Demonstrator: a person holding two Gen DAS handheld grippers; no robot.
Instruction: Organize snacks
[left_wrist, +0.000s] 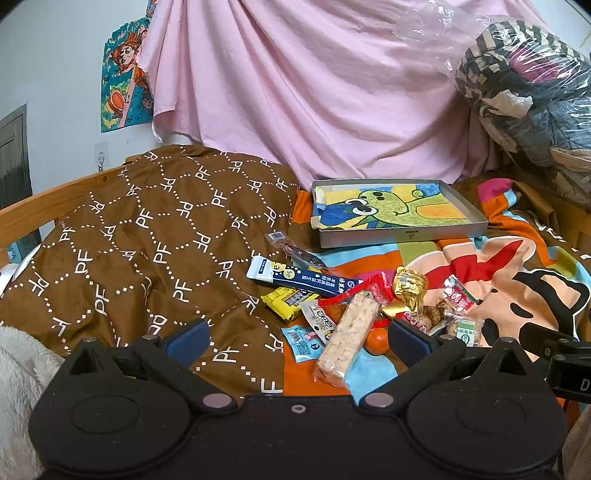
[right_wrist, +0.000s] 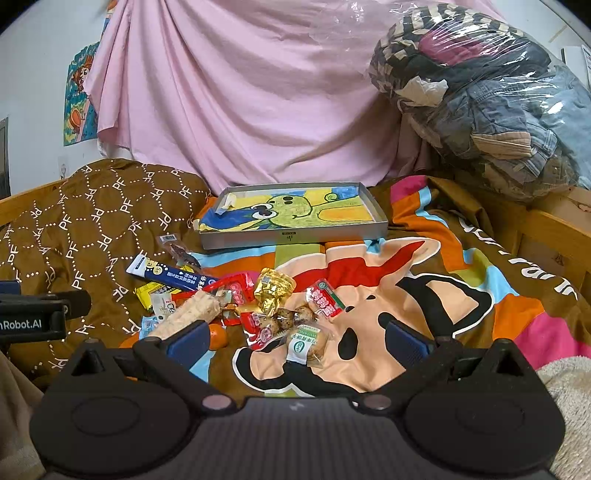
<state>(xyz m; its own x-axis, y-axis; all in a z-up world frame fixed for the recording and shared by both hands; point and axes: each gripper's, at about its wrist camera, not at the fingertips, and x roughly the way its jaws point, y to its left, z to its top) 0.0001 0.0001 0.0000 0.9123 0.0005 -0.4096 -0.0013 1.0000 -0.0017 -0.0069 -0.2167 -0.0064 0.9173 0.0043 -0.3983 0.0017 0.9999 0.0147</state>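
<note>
Bedspread (right_wrist: 424, 280) holds piled snacks (right_wrist: 266, 306), overlapping; both grippers (left_wrist: 297, 338) (right_wrist: 295, 338) spread wide, empty.

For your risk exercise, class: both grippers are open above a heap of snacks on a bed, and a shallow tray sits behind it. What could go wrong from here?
1. The packets overlap, so closing on the long rice bar may drag its neighbours along.
2. The small orange could roll on the soft blanket.
3. The tray rests on uneven bedding, so dropped snacks might tip it or slide out.
</note>
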